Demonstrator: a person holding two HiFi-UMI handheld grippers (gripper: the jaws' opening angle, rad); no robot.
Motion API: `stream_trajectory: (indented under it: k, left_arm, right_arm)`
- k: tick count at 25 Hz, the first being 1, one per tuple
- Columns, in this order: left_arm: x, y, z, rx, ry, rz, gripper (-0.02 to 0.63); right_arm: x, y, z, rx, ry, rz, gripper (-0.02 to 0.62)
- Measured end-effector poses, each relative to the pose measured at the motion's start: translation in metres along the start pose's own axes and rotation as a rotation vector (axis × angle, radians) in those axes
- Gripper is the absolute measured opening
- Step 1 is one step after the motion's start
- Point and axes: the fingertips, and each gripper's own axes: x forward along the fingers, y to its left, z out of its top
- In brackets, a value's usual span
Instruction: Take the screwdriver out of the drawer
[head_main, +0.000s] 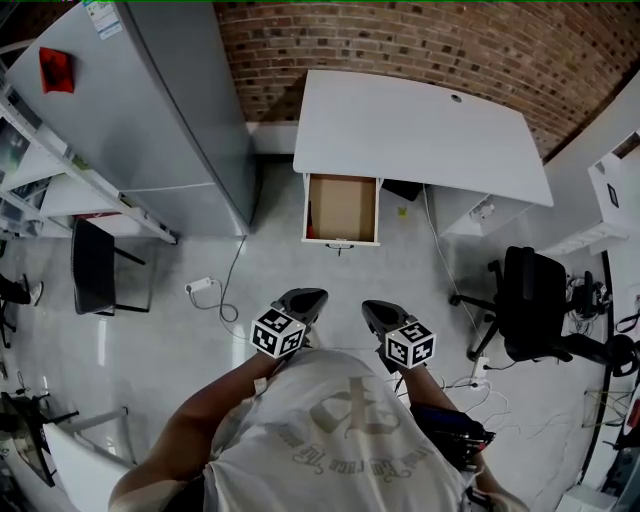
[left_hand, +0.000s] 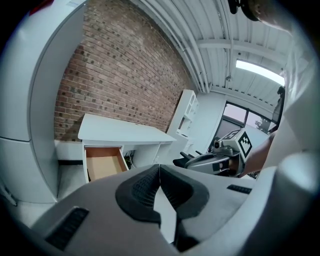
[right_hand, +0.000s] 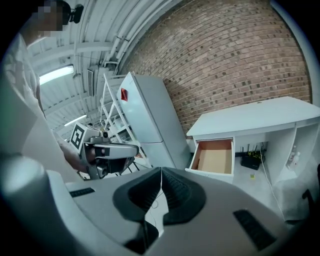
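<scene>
Against the brick wall (head_main: 400, 40): grey cabinet (head_main: 160, 110) at left, white table (head_main: 420, 130) beside it, drawer (head_main: 345, 205) pulled open under the table's left part. Screwdriver too small to make out in the drawer. Left gripper (head_main: 312, 295) and right gripper (head_main: 370, 307) close to the person (head_main: 340, 430), well apart from the drawer; both sets of jaws pressed together, nothing between.

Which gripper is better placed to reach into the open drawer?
Left, marginally: the left gripper sits slightly nearer the open drawer than the right gripper. Both are shut, empty and well short of it.
</scene>
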Motion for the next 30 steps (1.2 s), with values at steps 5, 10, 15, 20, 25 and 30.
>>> stream_trajectory:
  k: [5, 10, 15, 20, 25, 30]
  left_arm:
    - [0.0, 0.025, 0.011, -0.003, -0.015, -0.002, 0.021]
    - [-0.006, 0.052, 0.02, -0.004, -0.028, -0.001, 0.021]
    - [-0.009, 0.078, 0.029, -0.014, -0.039, 0.001, 0.021]
    - [-0.01, 0.095, 0.036, -0.016, -0.045, -0.005, 0.021]
    - [-0.015, 0.109, 0.04, -0.02, -0.05, 0.001, 0.021]
    - [-0.031, 0.143, 0.05, -0.039, -0.075, 0.062, 0.021]
  right_arm:
    - [0.014, -0.009, 0.014, 0.011, -0.026, -0.037, 0.023]
    - [0.035, -0.017, 0.023, -0.003, -0.012, -0.088, 0.023]
    - [0.057, -0.016, 0.03, -0.025, 0.019, -0.108, 0.023]
    - [0.072, -0.015, 0.038, -0.039, 0.032, -0.134, 0.023]
    - [0.081, -0.019, 0.047, -0.034, 0.029, -0.151, 0.023]
    - [0.094, -0.013, 0.056, -0.053, 0.023, -0.156, 0.023]
